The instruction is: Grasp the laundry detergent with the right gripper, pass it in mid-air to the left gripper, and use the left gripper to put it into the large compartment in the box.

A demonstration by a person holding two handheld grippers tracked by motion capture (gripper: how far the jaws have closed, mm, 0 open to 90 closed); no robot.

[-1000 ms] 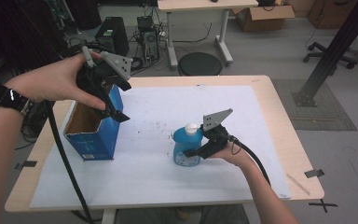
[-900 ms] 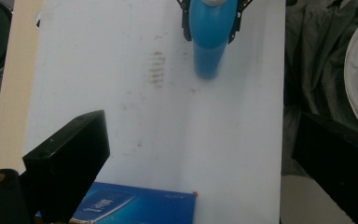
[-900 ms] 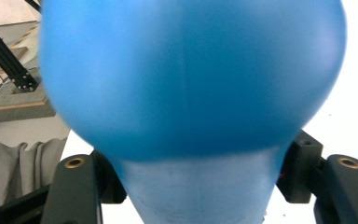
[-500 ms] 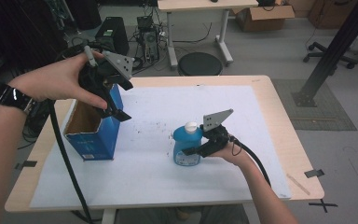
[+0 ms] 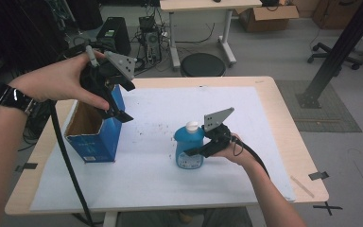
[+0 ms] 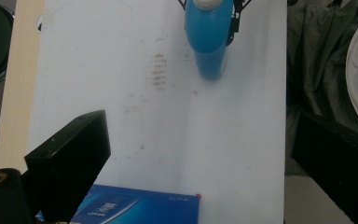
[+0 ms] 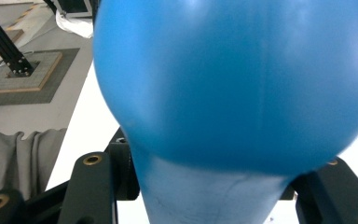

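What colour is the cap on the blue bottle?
White; the cap on the blue bottle shows best in the high view.

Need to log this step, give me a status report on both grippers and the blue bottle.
Right gripper just closed, shut on blue plastic bottle with white cap, upright on white sheet. Left gripper open, above open blue cardboard box. Nothing between bottle and box.

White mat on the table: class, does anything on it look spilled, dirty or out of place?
Yes. The white mat carries dark specks and a smudged patch between the blue box and the blue bottle; in the left gripper view it shows as brownish streaks. Both items stand upright; nothing looks spilled.
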